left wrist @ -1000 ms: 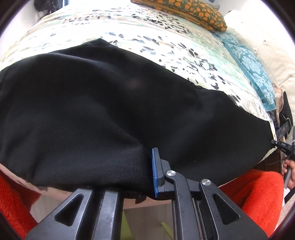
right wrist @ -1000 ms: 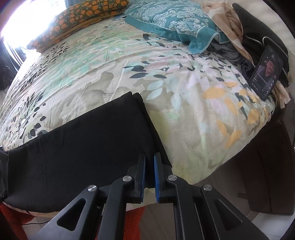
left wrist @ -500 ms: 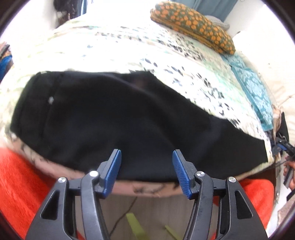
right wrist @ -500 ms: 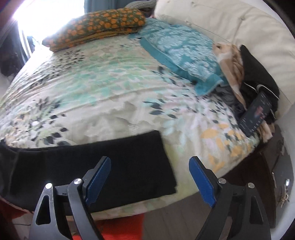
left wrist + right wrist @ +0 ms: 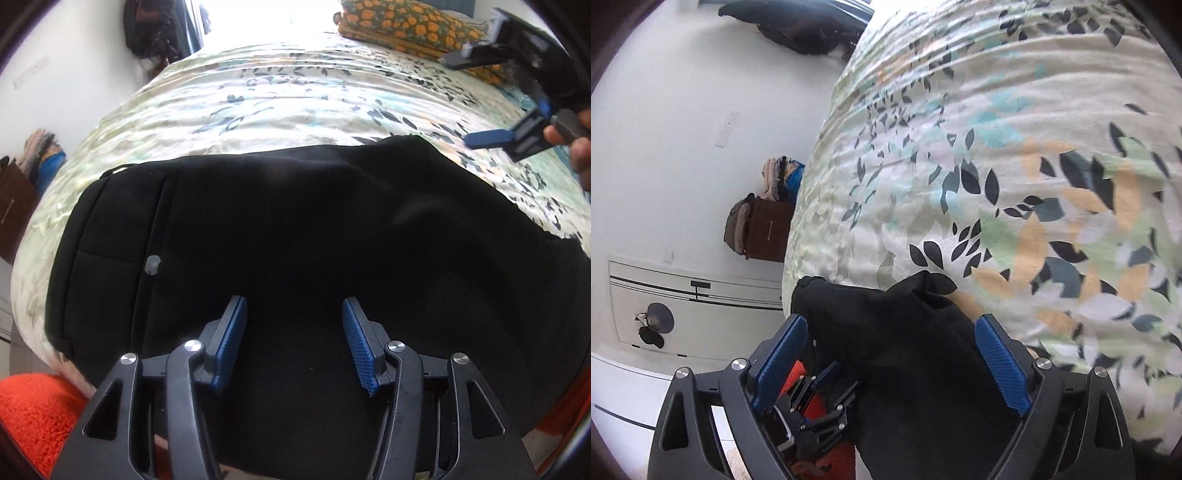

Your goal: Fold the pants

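Black pants (image 5: 314,236) lie flat along the near edge of a leaf-print bed (image 5: 295,92), waistband and a pale button (image 5: 152,264) to the left. My left gripper (image 5: 293,345) is open and empty, hovering over the pants' near middle. My right gripper (image 5: 892,363) is open and empty, turned sideways above the pants (image 5: 908,350). It also shows in the left wrist view (image 5: 524,122) at the upper right, above the bed beyond the pants. The left gripper's fingers (image 5: 816,402) show small in the right wrist view.
An orange-patterned pillow (image 5: 410,22) lies at the bed's far side. A red fluffy rug (image 5: 33,417) covers the floor by the bed. A brown cabinet (image 5: 764,232) with stacked clothes stands by the white wall. Dark clothes (image 5: 155,33) hang near the window.
Both grippers let go of the pants' edge and opened. The left gripper moved up over the pants. The right one swung over the bed and turned towards the waist end.
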